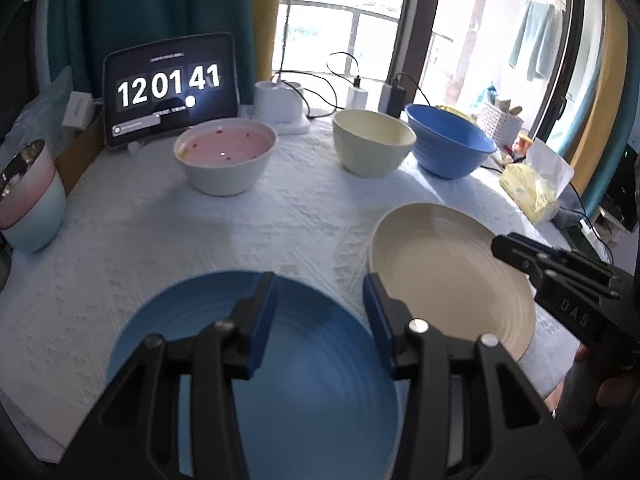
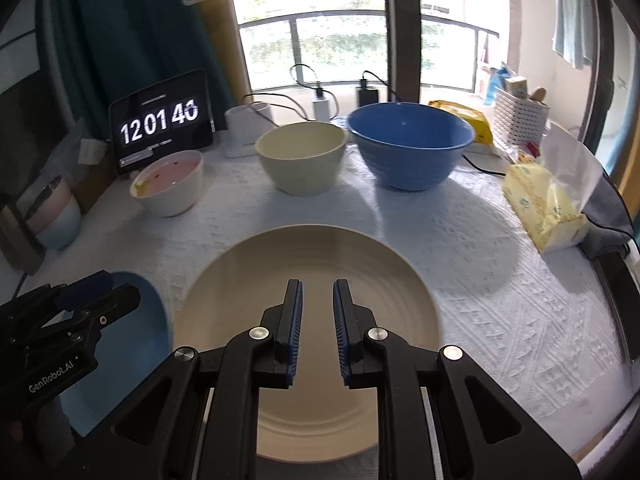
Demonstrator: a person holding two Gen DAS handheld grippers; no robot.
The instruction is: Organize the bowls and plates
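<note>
Two plates lie side by side: my left gripper [image 1: 320, 320] hangs half-open, empty, over the blue plate [image 1: 300, 380], my right gripper [image 2: 318, 320], nearly closed and empty, over the cream plate [image 2: 320, 260], probably for stacking.

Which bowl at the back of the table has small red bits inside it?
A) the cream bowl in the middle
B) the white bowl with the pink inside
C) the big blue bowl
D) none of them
B: the white bowl with the pink inside, nearest the clock screen, shows red specks; the cream bowl and the blue bowl look plain.
</note>
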